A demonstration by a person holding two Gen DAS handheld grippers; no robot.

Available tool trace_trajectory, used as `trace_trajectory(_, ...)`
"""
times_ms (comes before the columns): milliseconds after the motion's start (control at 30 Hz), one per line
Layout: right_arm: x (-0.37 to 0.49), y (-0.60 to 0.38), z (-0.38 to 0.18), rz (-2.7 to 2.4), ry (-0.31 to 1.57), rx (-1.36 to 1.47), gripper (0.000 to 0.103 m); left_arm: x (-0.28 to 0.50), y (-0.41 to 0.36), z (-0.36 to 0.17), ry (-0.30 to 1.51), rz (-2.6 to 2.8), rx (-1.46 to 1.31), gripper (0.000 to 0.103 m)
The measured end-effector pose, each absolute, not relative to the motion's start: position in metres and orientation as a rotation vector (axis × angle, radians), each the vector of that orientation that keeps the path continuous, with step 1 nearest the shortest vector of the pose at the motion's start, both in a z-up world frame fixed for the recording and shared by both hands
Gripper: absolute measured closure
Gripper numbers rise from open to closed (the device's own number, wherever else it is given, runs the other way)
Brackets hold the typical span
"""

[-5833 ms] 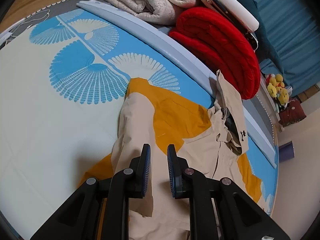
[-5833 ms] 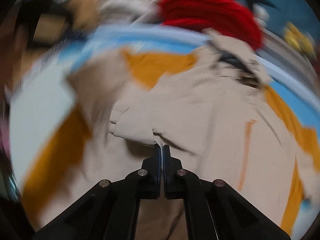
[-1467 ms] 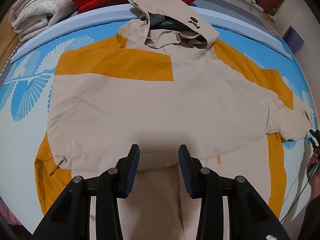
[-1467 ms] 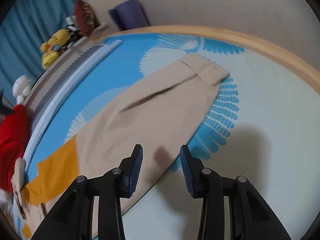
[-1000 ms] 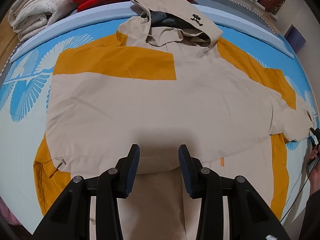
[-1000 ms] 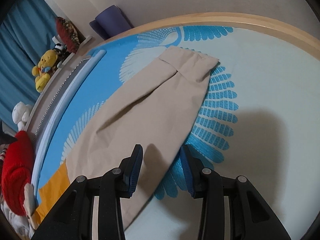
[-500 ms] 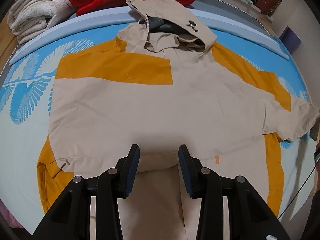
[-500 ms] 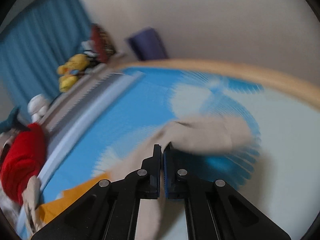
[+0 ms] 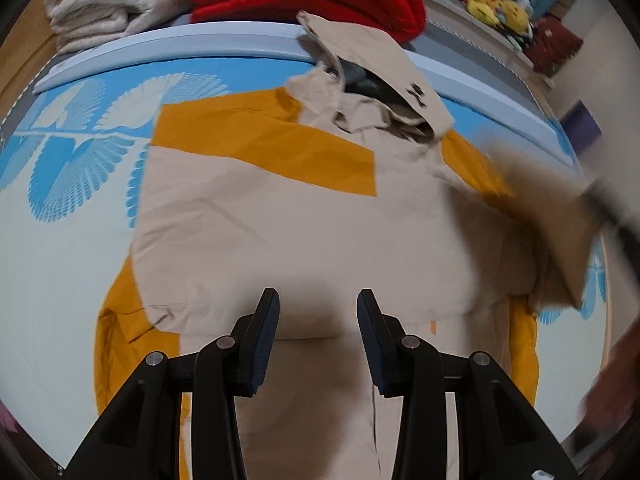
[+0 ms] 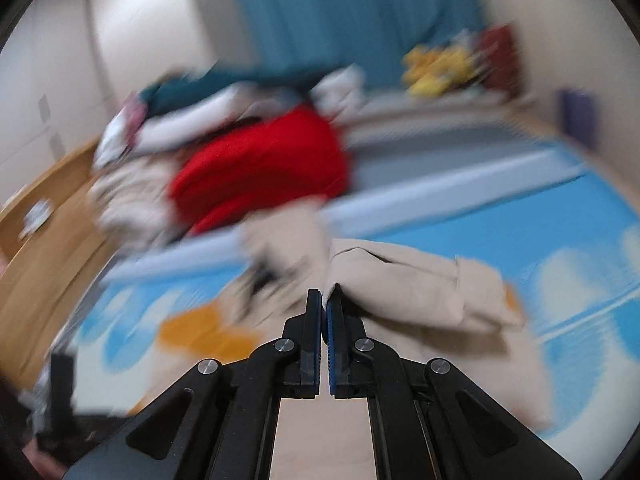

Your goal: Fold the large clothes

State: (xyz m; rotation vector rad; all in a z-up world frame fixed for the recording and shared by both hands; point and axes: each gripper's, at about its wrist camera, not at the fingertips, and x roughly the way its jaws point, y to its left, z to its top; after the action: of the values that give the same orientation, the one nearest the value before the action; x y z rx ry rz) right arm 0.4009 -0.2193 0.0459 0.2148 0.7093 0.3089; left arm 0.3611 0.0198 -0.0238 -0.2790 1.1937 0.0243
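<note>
Beige-and-orange jacket (image 9: 256, 216) spread flat on blue-patterned mat (image 9: 72, 168). Left gripper (image 9: 318, 336) spread wide above near hem; right gripper (image 10: 324, 308) pinching lifted sleeve (image 10: 404, 284).

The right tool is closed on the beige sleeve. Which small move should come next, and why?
Probably carry the sleeve across onto the chest of the jacket. The right tool is shut on the sleeve and holds it raised, the jacket body lies flat, and the left tool hangs open above it.
</note>
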Motion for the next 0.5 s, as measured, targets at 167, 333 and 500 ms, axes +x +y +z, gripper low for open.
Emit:
trace_trajectory(167,0.385,-0.153,-0.02,0.393,1.003,0.138,0.095,0.361,0.035,-0.023,1.199,0.031,-0.331,0.065)
trace_trajectory(333,0.355,-0.187,-0.027,0.27,1.018,0.16,0.06,0.363,0.027,-0.029,1.207,0.022,-0.312,0.065)
trace_trajectory(500,0.353,-0.241,-0.057,0.136,1.028,0.254,0.049,0.363,-0.005,-0.039,1.213,-0.055,-0.247,0.066)
